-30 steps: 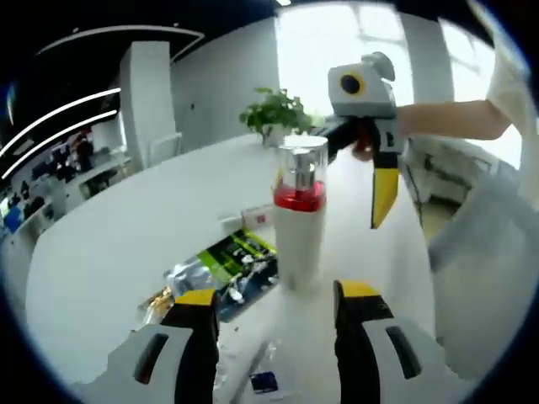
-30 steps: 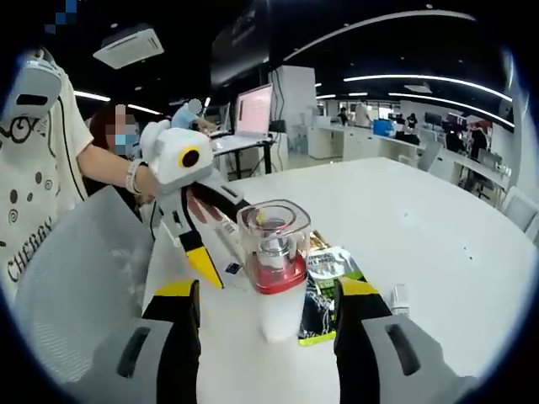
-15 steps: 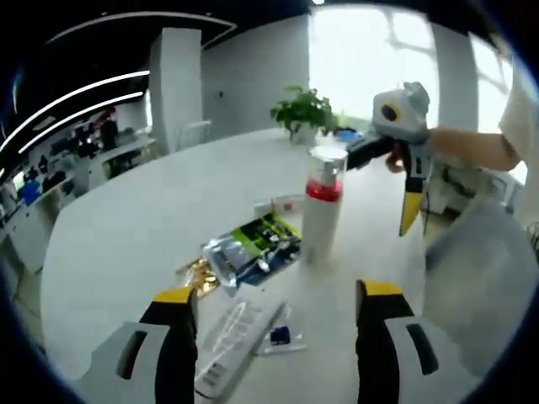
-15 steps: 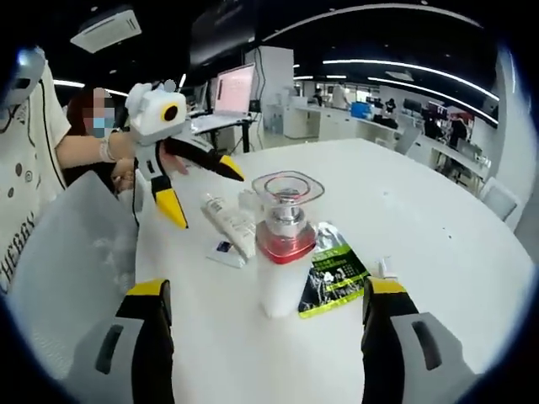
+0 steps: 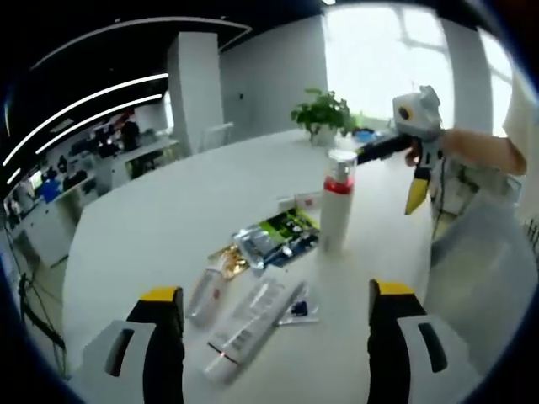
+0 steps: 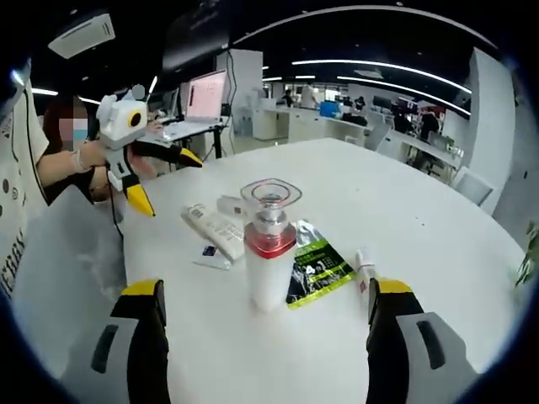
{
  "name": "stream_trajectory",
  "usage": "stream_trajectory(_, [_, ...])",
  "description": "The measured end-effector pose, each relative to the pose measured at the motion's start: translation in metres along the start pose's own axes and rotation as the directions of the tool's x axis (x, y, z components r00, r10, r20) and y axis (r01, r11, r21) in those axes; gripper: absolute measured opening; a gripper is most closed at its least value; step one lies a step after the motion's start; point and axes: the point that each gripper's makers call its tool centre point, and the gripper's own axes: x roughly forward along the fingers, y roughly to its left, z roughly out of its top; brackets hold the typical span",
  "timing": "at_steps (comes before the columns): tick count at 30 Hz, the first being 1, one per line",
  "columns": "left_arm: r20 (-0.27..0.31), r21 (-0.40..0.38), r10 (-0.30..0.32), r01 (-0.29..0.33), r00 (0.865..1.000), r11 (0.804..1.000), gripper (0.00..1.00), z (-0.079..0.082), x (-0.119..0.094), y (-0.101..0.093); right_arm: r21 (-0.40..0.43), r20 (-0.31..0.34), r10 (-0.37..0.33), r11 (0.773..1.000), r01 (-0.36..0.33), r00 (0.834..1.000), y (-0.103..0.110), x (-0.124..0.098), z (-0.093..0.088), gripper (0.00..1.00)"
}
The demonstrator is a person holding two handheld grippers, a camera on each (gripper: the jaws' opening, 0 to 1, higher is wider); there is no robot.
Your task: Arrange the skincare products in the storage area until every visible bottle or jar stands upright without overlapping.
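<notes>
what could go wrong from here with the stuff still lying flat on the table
1. The white tube and the small bottle lie flat and close together, so the open left gripper may nudge one while reaching for the other.
2. The tall pump bottle stands upright beside the green sachet; dragging that sachet could tip it.
3. The flat sachets probably cannot stand upright at all.

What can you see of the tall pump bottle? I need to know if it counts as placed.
The pump bottle stands upright on the white table. It has a white, plastic-looking body, a red collar, and a clear cap over a silvery pump. Its base sits beside the green sachet, possibly touching. Neither hand-held gripper holds it.
</notes>
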Motion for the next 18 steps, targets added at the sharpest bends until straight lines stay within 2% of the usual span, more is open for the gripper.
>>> stream_trajectory(3, [-0.001,-0.001,0.009,-0.009,1.000,1.000,0.94,0.000,-0.004,0.000,-0.028,-0.027,0.001,1.000,-0.002,1.000,0.006,-0.003,-0.003,1.00])
stream_trajectory(7, [-0.002,0.002,0.016,-0.016,1.000,1.000,0.99,-0.001,-0.005,0.000,-0.032,-0.033,0.025,0.999,-0.026,0.999,0.018,-0.004,-0.001,1.00])
stream_trajectory(18, [-0.025,0.016,-0.012,0.013,1.000,1.000,0.99,-0.007,-0.002,-0.010,-0.085,-0.055,0.025,0.996,-0.030,0.998,0.025,-0.006,-0.004,1.00])
